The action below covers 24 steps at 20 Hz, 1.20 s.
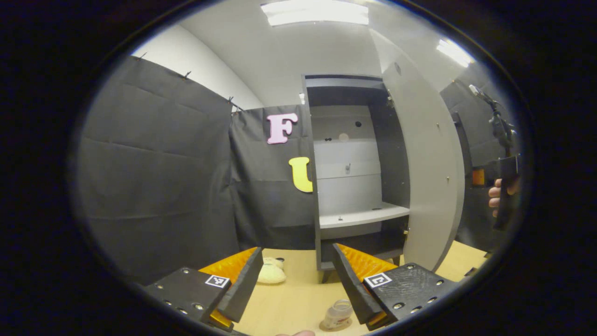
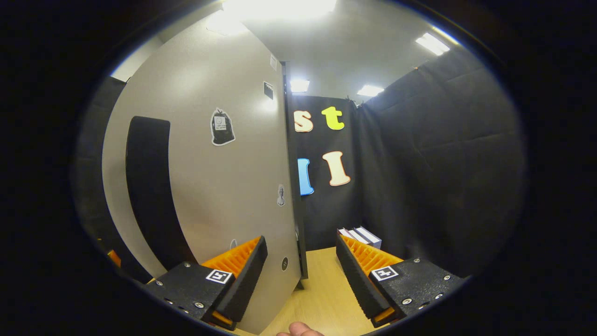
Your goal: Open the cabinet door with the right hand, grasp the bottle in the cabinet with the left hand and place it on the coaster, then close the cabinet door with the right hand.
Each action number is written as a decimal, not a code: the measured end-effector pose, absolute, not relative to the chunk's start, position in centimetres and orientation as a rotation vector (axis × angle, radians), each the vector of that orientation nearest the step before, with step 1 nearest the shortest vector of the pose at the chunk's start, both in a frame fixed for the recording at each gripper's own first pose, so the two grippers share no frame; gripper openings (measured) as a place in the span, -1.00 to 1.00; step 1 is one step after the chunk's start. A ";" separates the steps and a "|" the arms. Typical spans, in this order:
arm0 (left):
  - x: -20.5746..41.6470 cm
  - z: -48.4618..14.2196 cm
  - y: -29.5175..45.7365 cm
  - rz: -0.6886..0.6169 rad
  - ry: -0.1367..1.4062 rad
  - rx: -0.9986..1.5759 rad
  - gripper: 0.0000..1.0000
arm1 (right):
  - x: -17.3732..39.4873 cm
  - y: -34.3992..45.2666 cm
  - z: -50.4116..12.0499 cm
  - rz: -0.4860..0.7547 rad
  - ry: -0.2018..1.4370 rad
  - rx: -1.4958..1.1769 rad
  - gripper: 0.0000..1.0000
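Overhead, ceiling lights (image 1: pixel 315 13); wooden table (image 1: pixel 298 298); both hand-held grippers (image 1: pixel 294 289) (image 2: pixel 301 275) wide apart, empty.

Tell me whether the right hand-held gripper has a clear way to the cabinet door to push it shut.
Probably yes. The right hand-held gripper is open, with the cabinet door edge between its fingers and nothing else in between. The bottle stands on the coaster, outside the cabinet.

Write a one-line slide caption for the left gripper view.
Open left tool above the bottle on its coaster, cabinet door still open.
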<state>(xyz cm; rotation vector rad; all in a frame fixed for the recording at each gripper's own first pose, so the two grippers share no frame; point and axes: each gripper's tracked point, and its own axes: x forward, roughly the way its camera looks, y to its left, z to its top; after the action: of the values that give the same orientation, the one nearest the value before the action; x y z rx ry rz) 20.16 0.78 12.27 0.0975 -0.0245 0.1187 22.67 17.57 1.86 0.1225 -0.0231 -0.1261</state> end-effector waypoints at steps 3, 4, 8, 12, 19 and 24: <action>20.4 13.5 -0.5 0.133 -0.026 0.130 0.73 | 23.3 20.4 1.9 -0.042 -0.021 0.120 0.85; 20.5 14.0 -1.0 0.133 -0.028 0.135 0.73 | 23.4 21.0 1.9 -0.022 -0.015 0.119 0.85; 21.8 16.1 -3.6 0.109 -0.032 0.158 0.75 | 24.6 21.2 1.5 0.034 0.014 0.137 0.87; 22.3 17.1 -6.3 0.108 -0.029 0.154 0.73 | 25.1 21.4 1.2 0.063 0.053 0.216 0.87; 21.5 19.1 -8.9 0.114 -0.041 0.186 0.77 | 25.5 25.5 3.6 0.217 -0.015 0.176 0.89; 22.5 18.5 -10.3 0.126 -0.064 0.160 0.76 | 25.9 22.0 1.9 0.178 -0.005 0.204 0.89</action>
<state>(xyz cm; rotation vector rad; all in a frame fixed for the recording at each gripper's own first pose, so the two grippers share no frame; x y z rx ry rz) 22.49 -10.30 18.49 0.1605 -0.0642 0.1256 25.95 22.03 1.90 0.2044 -0.0051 0.1782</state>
